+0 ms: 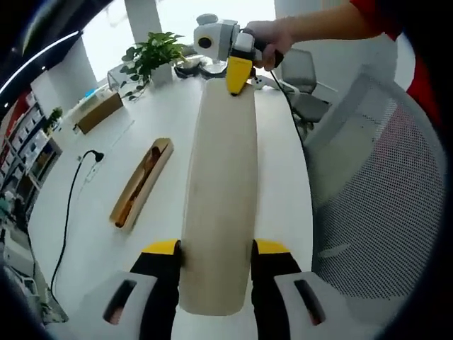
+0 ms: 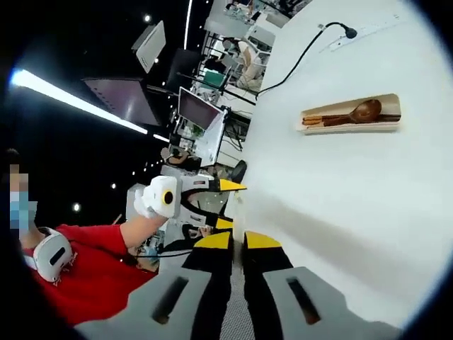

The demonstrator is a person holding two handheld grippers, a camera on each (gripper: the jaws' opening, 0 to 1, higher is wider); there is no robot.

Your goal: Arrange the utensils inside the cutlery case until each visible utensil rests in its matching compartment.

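Observation:
A long pale wooden lid point(image 1: 219, 184) is held level above the white table, gripped at both ends. My left gripper point(image 1: 216, 248) is shut on its near end. My right gripper point(image 1: 239, 71), with a hand on it, is shut on the far end. In the right gripper view my right gripper point(image 2: 238, 244) clamps the lid point(image 2: 238, 219), seen edge-on, and the left gripper point(image 2: 228, 205) is at the other end. The open wooden cutlery case point(image 1: 164, 157) lies on the table to the left, with a wooden spoon point(image 1: 147, 166) in it. The right gripper view shows the case point(image 2: 354, 129) holding the spoon point(image 2: 364, 110) and chopsticks point(image 2: 318, 120).
A potted plant point(image 1: 152, 53) and a cardboard box point(image 1: 99, 112) stand at the table's far left. A black cable point(image 1: 71, 205) trails over the left edge. A mesh chair point(image 1: 382, 184) stands close on the right. A person in a red top point(image 2: 92, 276) holds the grippers.

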